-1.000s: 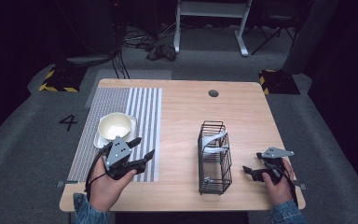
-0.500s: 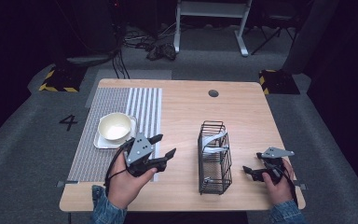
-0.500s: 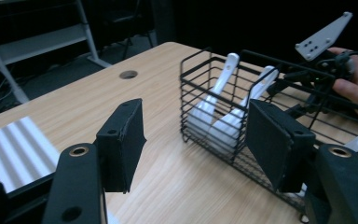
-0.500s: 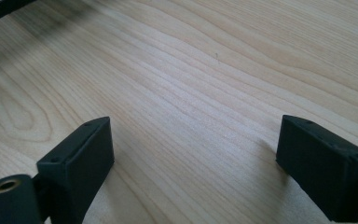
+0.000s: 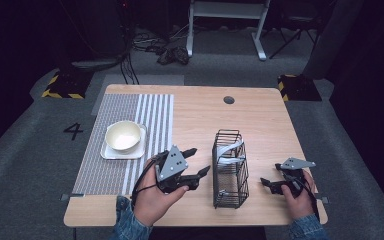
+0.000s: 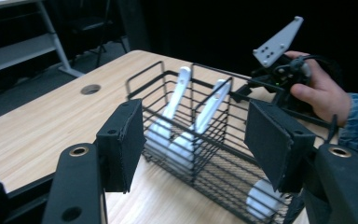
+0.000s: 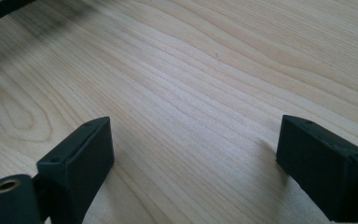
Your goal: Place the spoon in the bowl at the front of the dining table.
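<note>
Between both open-jawed grippers, left (image 5: 199,161) and right (image 5: 266,183), stands the wire basket (image 5: 229,170) of white utensils (image 6: 182,121).

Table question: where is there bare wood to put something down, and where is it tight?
The widest bare patch lies on the table, between the striped mat and the wire basket, reaching back to the round hole. Another runs right of the basket toward the far edge. It is crowded between the left gripper and the basket.
</note>
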Tool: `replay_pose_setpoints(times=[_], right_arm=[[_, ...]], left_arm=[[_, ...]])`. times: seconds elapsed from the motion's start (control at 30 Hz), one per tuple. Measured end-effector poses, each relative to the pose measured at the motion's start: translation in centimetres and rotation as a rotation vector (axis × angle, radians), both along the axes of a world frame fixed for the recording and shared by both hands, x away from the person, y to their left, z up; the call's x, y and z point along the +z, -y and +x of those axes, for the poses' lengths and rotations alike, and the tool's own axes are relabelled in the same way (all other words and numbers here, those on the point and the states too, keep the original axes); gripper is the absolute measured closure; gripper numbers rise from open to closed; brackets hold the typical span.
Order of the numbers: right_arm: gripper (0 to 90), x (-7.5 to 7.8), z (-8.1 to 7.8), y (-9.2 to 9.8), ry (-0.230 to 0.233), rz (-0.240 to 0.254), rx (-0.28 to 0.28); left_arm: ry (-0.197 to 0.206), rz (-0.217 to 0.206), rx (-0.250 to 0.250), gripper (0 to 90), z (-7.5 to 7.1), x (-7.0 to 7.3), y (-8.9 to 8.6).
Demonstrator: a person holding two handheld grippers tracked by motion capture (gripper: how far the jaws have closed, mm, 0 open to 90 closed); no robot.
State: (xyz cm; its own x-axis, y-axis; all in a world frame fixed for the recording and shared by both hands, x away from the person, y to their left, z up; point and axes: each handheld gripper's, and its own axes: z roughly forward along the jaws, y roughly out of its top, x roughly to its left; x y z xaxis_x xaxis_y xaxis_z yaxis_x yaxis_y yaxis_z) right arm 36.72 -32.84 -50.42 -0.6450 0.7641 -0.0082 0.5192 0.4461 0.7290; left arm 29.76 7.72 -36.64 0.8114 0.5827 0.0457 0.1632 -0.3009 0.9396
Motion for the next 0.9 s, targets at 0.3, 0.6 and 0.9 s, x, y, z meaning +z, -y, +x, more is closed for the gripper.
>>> replay_pose_setpoints(times=[0.3, 0.6, 0.9], right_arm=[[11.1, 0.0, 0.0, 0.0, 0.001, 0.0, -0.001], [11.1, 0.0, 0.0, 0.0, 0.002, 0.001, 0.0], [11.1, 0.0, 0.0, 0.0, 0.001, 0.001, -0.001]], left_arm=[[-0.013, 0.028, -0.076, 37.6, -0.7, -0.7, 2.6], [-0.036, 0.024, -0.15, 37.7, -1.6, -1.1, 4.4], [-0.08, 0.036, -0.206, 40.9, -1.9, -2.0, 5.1]])
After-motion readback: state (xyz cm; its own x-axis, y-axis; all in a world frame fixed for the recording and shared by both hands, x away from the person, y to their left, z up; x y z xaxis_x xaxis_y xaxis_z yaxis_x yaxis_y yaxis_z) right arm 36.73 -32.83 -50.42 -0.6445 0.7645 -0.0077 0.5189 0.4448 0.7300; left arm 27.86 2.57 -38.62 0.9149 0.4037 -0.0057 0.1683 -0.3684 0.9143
